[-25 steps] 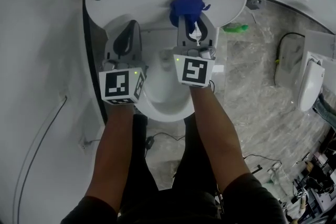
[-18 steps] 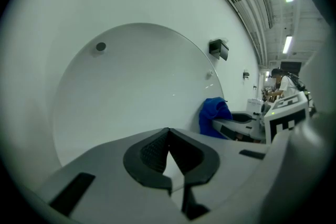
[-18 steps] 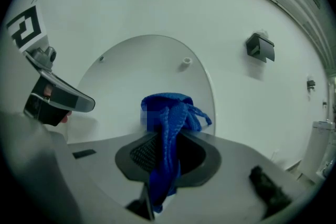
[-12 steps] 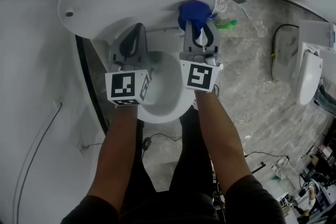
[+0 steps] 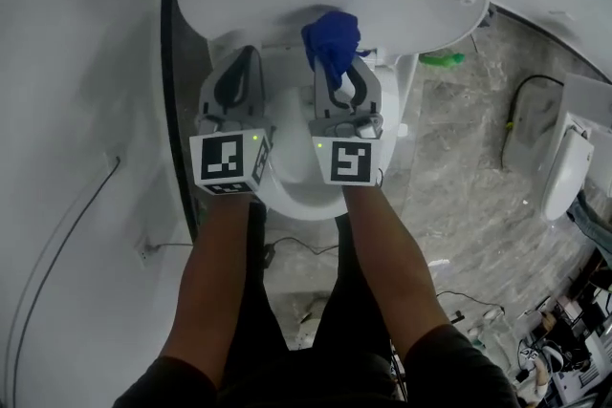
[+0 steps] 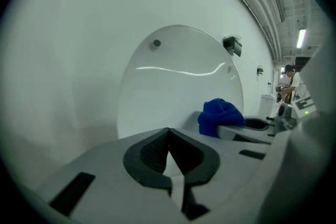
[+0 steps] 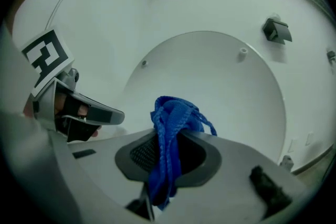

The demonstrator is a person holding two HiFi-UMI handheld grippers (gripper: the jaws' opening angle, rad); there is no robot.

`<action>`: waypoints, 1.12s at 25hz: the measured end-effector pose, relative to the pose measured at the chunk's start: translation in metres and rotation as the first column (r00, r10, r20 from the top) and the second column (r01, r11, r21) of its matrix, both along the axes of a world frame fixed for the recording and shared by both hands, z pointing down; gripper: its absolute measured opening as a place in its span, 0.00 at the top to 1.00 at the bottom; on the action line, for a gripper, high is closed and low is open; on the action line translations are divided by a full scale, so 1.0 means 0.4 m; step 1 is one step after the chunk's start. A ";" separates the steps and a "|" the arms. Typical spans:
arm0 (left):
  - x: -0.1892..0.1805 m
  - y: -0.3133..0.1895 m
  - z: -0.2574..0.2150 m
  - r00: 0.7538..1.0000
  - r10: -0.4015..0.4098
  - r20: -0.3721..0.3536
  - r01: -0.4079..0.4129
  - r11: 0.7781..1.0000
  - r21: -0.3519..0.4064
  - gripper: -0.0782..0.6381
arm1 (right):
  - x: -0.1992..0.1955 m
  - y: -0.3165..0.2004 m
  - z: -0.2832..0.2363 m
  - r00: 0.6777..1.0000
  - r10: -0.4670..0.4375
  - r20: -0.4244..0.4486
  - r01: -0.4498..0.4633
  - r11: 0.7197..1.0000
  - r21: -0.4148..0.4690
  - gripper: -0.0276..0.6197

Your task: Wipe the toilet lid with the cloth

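Soft light; glare streak on toilet lid; fisheye corners black.

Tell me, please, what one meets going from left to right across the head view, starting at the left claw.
left claw → right claw, gripping the blue cloth → green object on the floor → white fixture near the right edge

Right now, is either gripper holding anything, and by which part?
The right gripper is shut on the blue cloth, pinching it partway along its bunched length, with a wad sticking out past the tips. The left gripper is shut on nothing.
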State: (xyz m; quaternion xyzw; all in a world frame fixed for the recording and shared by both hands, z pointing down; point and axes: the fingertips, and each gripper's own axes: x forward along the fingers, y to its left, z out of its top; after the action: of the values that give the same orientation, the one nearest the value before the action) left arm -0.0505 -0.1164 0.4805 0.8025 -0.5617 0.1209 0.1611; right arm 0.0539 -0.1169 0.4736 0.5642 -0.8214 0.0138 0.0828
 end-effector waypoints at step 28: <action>-0.121 0.044 0.085 1.000 -0.016 -0.006 0.016 0.999 -0.046 0.88 | -0.119 -0.055 0.278 0.973 -0.026 -0.228 -0.036 0.963 -0.267 0.85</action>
State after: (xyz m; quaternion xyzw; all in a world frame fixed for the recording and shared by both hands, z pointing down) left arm -0.0989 -0.0988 0.5146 0.7944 -0.5647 0.1299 0.1821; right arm 0.0062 -0.1388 0.5847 0.5475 -0.7954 0.0603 0.2529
